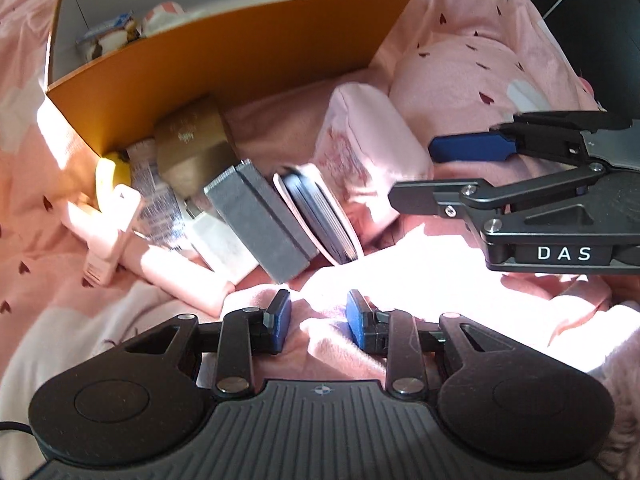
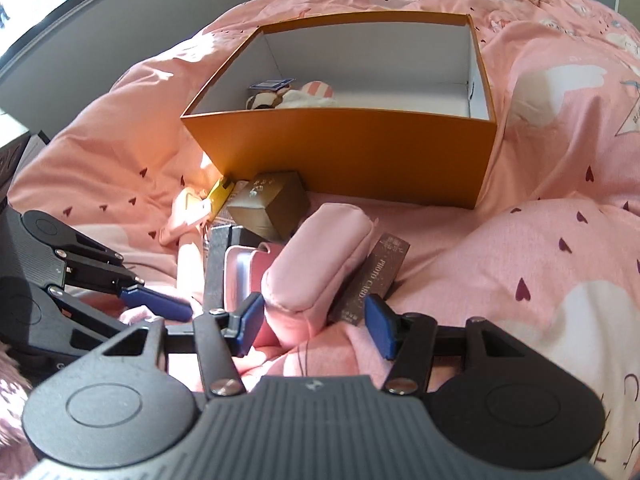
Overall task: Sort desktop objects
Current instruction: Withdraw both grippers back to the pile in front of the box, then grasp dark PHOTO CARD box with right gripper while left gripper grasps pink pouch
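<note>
Pink pouch point(image 2: 320, 264) lies between your right gripper's point(image 2: 314, 326) open jaws: close on it, then lift into the orange box point(image 2: 340, 148); left gripper's point(image 1: 318, 318) jaws stand empty, narrowly apart.

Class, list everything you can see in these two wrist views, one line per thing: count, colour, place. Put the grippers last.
box: one, orange outside, white inside, on the bedding behind the pile.
toys in box: small heap, white, brown and pink, count unclear.
brown box: one, against the orange wall.
pouch: one, pink, between the right jaws, not clearly touched.
photo card pack: one, dark, right of the pouch.
grey case: one, mid-pile.
pink case: one, beside the grey one.
bedding: pink, heart print, under everything.
left gripper: open, empty, above bedding.
right gripper: open.
</note>
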`<state>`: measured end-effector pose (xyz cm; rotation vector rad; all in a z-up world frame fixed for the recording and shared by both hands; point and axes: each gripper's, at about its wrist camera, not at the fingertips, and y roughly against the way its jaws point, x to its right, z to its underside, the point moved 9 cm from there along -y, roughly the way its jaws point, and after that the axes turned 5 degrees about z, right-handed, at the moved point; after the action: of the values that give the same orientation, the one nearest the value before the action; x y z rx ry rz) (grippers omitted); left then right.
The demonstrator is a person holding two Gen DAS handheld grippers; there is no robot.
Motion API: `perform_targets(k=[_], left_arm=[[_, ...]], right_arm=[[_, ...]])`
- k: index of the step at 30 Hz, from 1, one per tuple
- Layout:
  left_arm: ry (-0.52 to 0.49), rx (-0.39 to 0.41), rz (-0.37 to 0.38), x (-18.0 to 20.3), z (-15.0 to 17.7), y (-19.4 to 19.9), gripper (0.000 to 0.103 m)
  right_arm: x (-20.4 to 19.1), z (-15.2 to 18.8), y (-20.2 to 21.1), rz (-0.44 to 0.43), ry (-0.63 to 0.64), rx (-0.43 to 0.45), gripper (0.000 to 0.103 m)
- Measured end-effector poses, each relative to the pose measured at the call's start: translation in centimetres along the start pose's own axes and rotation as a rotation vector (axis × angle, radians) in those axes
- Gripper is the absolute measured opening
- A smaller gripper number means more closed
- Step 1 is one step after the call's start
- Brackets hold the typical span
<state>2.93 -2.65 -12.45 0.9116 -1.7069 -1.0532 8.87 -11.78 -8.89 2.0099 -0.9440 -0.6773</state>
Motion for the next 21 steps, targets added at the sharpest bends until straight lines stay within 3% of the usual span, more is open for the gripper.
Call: perform_targets(k=[3, 5, 10, 16, 19, 21], left_arm=[[0.006, -0.020, 0.023, 0.5, 0.8, -0.3, 0.032], [0.010, -0.023, 0.028, 0.7, 1.0, -0.3, 0.032], [0.038, 0.019, 0.027, -0.3, -0.2, 0.4, 0.032], [0.072, 0.080, -0.010, -1.7, -1.8, 1.1, 0.033], [0.098, 0.113, -0.029, -2.3, -2.3, 1.3, 0.055], [0.098, 0.130, -0.023, -2.3, -2.5, 1.5, 0.059]], right_arm=[[-0.4, 0.1, 0.0, -0.001, 0.030, 0.009, 0.050], [-0.6, -0.1, 0.0, -0.017, 0.038, 0.016, 0.038], [-0.6, -1.0, -0.4, -0.035, 0.023, 0.032, 0.033], [0.1, -3.9, -1.8, 0.022, 0.017, 0.101, 0.031], [1.0, -5.0, -2.5, 0.061, -0.004, 0.113, 0.035], [1.2, -5.1, -2.2, 0.041, -0.023, 0.103, 0.040]])
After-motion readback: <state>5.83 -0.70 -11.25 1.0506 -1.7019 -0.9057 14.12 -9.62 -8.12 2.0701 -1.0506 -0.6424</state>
